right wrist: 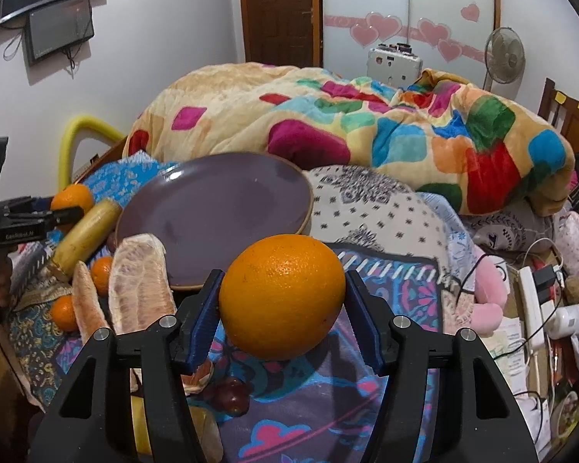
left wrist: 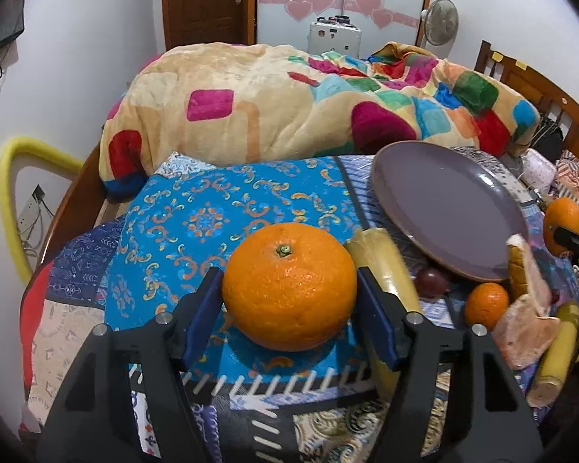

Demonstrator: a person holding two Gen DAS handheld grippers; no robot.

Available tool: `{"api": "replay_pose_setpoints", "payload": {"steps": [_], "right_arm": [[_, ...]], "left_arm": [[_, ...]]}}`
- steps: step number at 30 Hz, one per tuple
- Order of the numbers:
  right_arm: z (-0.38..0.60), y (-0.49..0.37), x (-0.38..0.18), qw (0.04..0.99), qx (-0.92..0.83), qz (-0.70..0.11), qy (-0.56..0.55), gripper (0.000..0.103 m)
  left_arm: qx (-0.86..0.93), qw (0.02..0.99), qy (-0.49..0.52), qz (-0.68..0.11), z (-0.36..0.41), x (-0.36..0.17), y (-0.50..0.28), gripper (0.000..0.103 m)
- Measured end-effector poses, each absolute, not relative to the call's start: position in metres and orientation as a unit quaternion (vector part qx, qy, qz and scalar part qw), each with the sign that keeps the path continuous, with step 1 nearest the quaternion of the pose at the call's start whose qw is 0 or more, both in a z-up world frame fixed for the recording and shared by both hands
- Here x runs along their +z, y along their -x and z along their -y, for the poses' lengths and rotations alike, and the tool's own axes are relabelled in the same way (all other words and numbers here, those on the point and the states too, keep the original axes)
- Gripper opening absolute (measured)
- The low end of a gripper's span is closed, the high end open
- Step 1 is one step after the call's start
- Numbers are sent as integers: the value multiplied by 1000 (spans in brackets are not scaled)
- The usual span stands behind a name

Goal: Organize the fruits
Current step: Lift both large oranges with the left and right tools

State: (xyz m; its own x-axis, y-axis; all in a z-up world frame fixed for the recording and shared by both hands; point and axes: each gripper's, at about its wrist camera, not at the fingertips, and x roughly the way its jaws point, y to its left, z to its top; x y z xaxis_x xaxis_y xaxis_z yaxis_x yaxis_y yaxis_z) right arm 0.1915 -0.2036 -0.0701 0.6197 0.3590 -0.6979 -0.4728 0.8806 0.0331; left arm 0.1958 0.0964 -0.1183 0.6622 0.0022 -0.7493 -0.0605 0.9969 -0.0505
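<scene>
The left gripper (left wrist: 289, 289) clasps an orange (left wrist: 289, 285) just left of the plate (left wrist: 444, 208). The right gripper (right wrist: 281, 297) clasps another orange (right wrist: 283, 295) in front of the plate (right wrist: 212, 212). Pomelo segments (right wrist: 141, 285), a small orange (right wrist: 102, 270) and a cut banana (right wrist: 87, 231) lie left of the plate.

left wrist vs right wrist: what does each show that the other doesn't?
Left wrist only: the left tool closed on a stem-up orange, over a blue patterned cloth.
Right wrist only: the right tool closed on another orange, a wall screen, a power strip.
Both: the empty purple plate, peeled pomelo segments, the colourful blanket.
</scene>
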Motion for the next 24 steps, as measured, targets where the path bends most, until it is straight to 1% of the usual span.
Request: {"api": "replay_pose_setpoints", "payload": {"steps": [14, 24], "right_arm": [[208, -192, -29, 916, 235, -319, 59, 58], [194, -205, -12, 924, 239, -291, 61, 58]], "left_arm": [[-11, 940, 22, -340, -60, -54, -187, 68], [-29, 946, 21, -323, -36, -36, -211, 68]]}}
